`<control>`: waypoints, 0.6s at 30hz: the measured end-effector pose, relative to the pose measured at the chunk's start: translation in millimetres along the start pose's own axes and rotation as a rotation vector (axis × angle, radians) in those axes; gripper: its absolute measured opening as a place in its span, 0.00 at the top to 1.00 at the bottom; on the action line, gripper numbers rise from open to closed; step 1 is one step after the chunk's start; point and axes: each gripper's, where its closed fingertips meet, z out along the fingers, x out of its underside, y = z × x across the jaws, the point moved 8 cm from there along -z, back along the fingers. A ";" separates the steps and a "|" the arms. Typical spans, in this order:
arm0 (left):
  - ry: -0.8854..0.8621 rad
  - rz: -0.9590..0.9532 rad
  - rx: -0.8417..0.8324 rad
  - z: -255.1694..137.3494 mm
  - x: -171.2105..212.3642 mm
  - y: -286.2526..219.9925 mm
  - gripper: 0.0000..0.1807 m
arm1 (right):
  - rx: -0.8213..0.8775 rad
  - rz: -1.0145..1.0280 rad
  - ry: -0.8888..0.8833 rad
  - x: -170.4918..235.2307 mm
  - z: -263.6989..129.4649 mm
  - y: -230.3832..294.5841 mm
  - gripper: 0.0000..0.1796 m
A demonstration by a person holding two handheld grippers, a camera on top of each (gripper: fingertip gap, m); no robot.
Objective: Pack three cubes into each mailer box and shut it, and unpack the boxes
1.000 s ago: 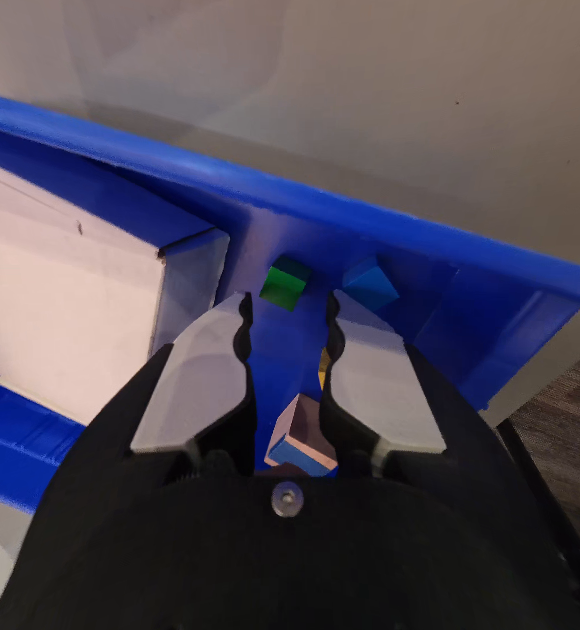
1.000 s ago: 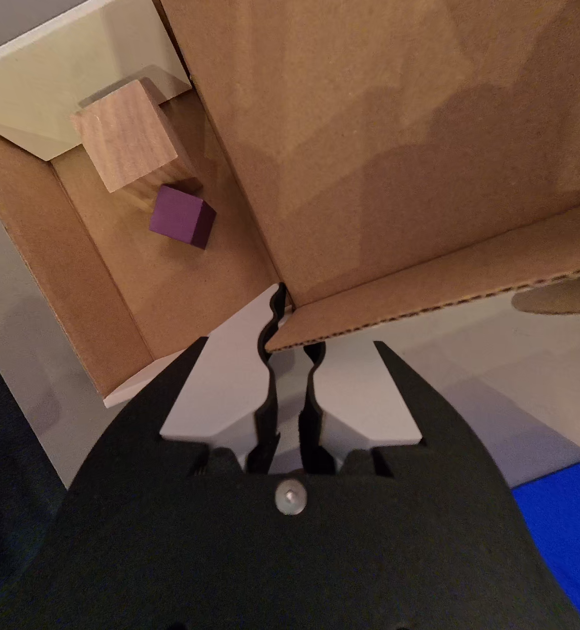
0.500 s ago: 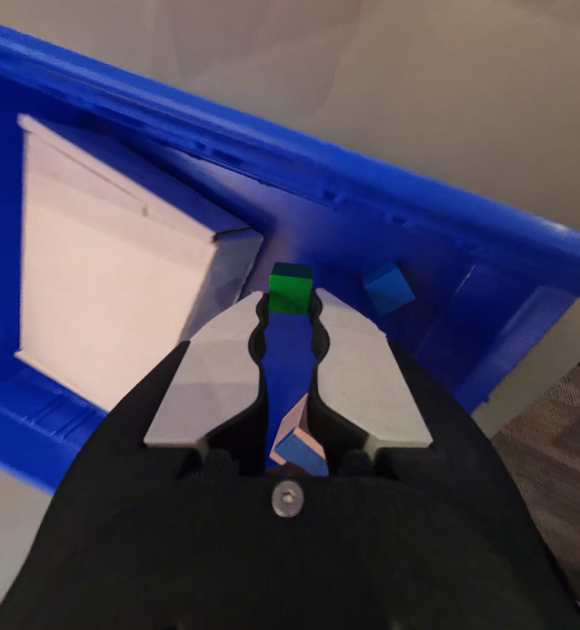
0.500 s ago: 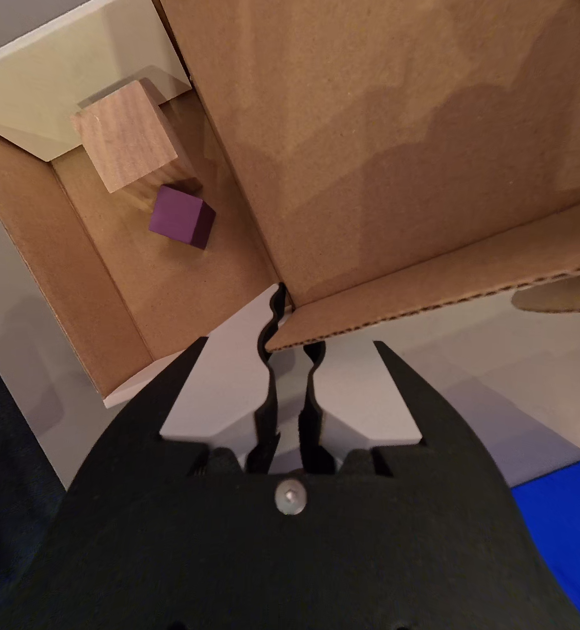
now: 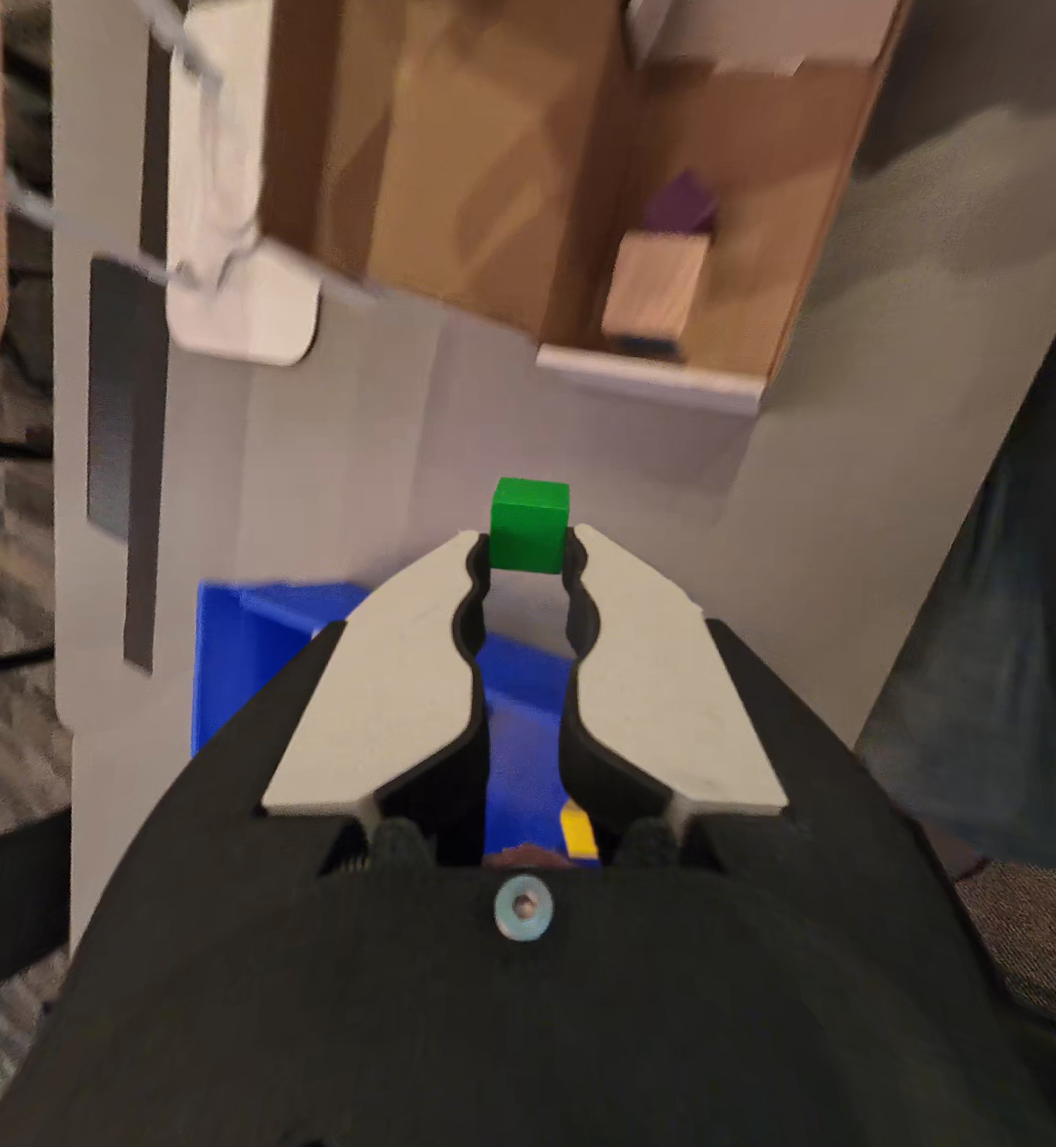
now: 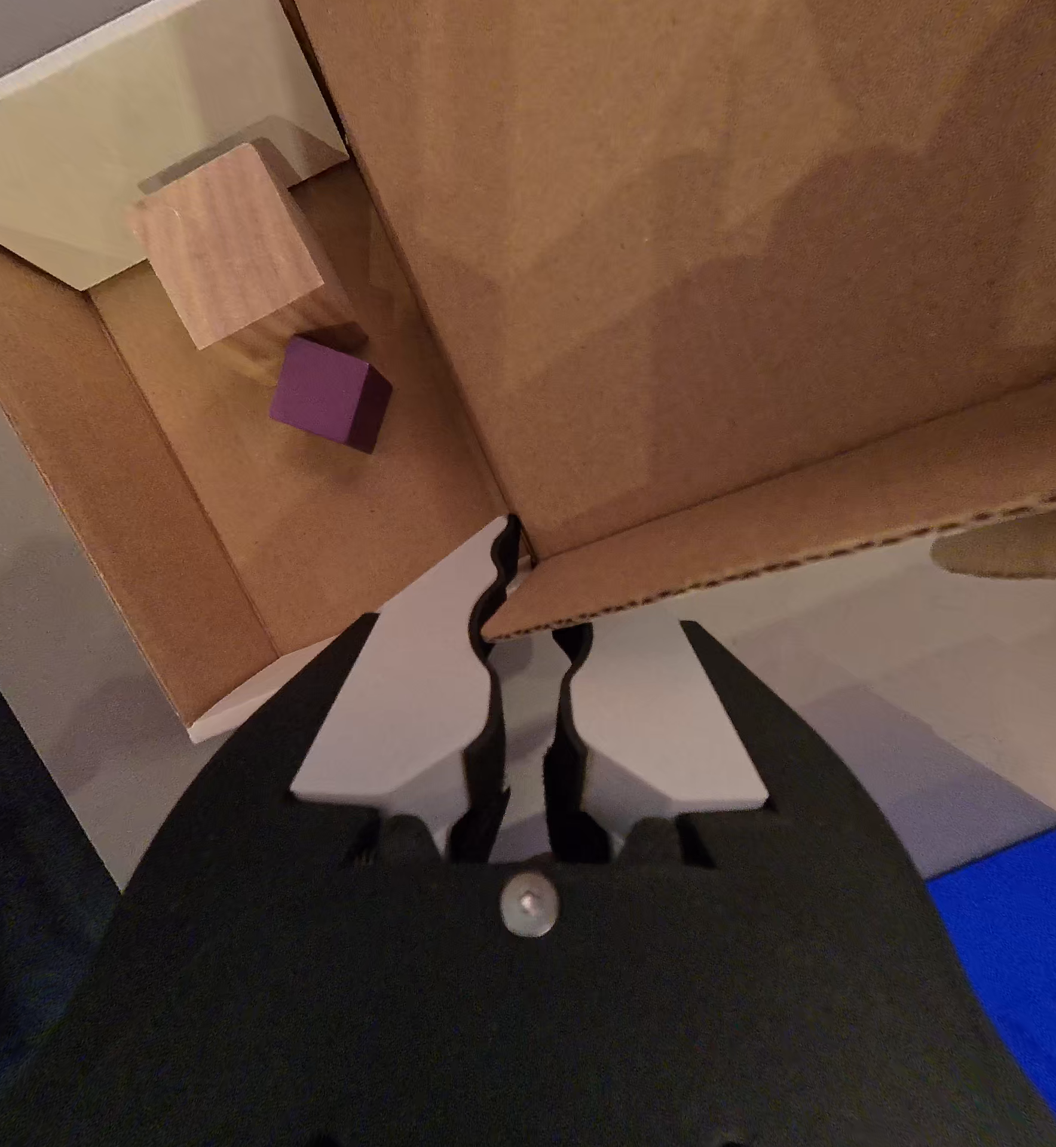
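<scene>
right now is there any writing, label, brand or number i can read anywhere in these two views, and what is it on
None: no readable writing, label, brand or number in either view.
mailer box: plain brown card, no print.
green cube, wooden cube, purple cube: bare faces.
blue bin: no marking visible.
left gripper and right gripper: unmarked.
dark strips on the white table: blurred, no text made out.
</scene>
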 end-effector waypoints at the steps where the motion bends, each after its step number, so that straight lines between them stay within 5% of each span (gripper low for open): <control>1: -0.013 0.016 0.020 9.5 -16.1 -6.0 0.88 | 0.001 0.001 0.000 0.1 0.0 0.0 0.97; 8: -0.038 0.074 0.151 90.4 -96.4 -39.2 0.88 | -0.004 0.001 -0.007 0.9 -0.2 -0.2 0.97; 18: 0.008 0.071 0.246 162.0 -119.9 -63.7 0.88 | -0.022 -0.002 -0.018 1.3 0.3 -1.2 0.97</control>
